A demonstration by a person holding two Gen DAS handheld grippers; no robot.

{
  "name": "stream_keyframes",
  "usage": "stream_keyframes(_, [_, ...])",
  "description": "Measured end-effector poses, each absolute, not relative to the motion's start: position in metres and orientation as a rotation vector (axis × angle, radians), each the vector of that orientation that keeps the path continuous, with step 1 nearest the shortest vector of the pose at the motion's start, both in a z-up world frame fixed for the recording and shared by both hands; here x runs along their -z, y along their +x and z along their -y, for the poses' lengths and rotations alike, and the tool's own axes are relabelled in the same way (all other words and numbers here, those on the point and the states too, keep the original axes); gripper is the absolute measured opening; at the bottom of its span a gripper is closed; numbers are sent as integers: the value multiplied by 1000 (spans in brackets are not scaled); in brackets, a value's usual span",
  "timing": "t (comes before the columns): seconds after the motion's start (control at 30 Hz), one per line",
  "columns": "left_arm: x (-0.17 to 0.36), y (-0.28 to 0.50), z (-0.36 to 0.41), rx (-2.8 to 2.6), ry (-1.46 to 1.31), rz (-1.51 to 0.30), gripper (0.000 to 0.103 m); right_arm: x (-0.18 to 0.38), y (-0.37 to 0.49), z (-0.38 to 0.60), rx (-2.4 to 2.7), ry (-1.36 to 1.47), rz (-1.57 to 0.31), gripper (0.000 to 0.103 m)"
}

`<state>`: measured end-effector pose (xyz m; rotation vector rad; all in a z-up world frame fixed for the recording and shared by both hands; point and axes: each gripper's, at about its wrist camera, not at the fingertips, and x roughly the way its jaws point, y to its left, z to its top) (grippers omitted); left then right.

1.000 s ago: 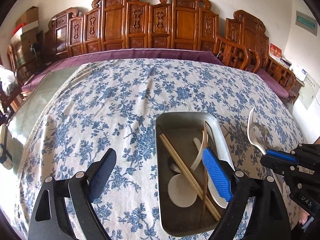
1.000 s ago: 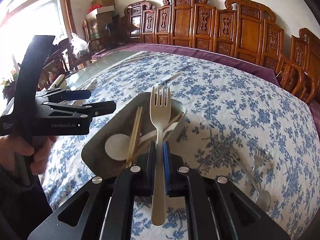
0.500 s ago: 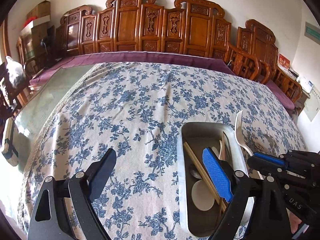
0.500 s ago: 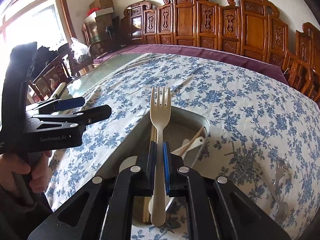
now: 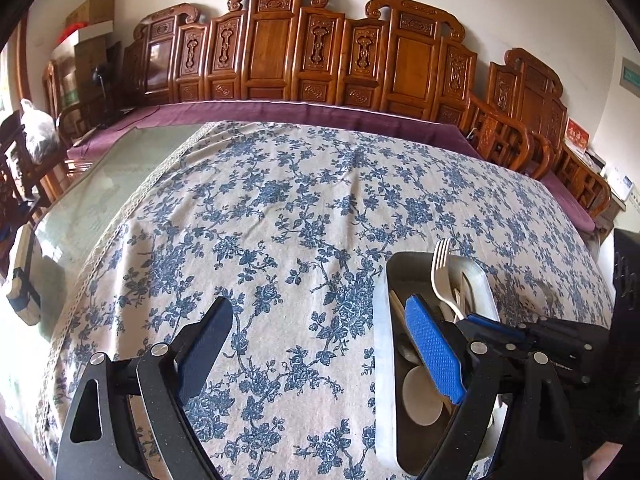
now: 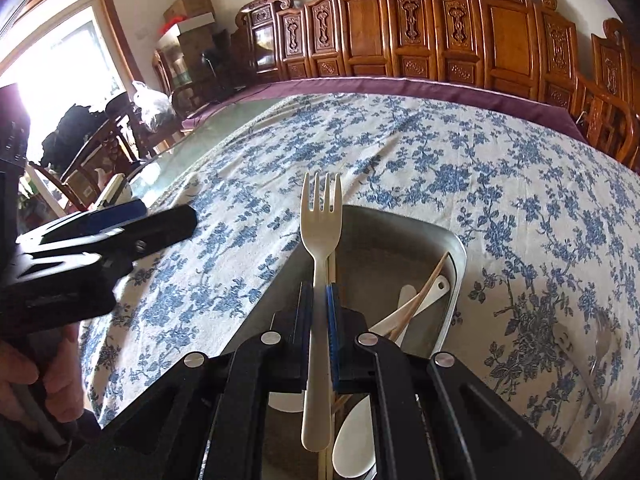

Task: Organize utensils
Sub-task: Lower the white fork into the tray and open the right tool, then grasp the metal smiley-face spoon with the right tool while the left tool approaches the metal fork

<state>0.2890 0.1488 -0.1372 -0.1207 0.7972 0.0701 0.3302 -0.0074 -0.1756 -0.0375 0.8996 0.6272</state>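
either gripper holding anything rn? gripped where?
Right gripper holds the cream fork by mid-handle, tines forward over the metal tray. Left gripper is open, holding nothing.

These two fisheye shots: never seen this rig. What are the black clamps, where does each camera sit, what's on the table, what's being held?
No robot arm here: a person carries a handheld two-finger clamp in each hand, and each has a camera looking forward along its fingers.

Left wrist view: the left gripper stands wide open and holds nothing. The right gripper comes in from the right edge.

Right wrist view: the right gripper is shut on a cream plastic fork, tines pointing away, over a metal tray.

The tray sits on a blue floral tablecloth and holds wooden chopsticks and white spoons. A metal fork lies on the cloth right of the tray.
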Motion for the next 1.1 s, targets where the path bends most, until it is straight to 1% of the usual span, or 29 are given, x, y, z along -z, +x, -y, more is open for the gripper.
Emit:
stream_keyframes(0.33, [138, 289, -145, -63, -112, -801, 85, 202, 339, 18, -567, -70, -939, 9])
stream_keyframes(0.53, [140, 290, -139, -59, -103, -806, 85, 191, 332, 26, -631, -49, -885, 9])
stream_keyframes(0.7, [141, 288, -128, -44, -92, -808, 85, 176, 327, 54, -629, -33, -847, 12])
stream_keyframes(0.87, [142, 286, -107, -12, -70, -809, 85, 157, 319, 100, -605, -60, -795, 16])
stream_keyframes(0.93, [142, 285, -101, -3, -66, -809, 85, 154, 316, 121, -587, -86, -787, 25])
stream_keyframes(1.0, [144, 285, -91, 14, -67, -812, 85, 154, 316, 146, -555, -124, -783, 29])
stream_keyframes(1.1, [144, 283, -77, 33, -58, -808, 85, 162, 319, 175, -517, -170, -809, 30])
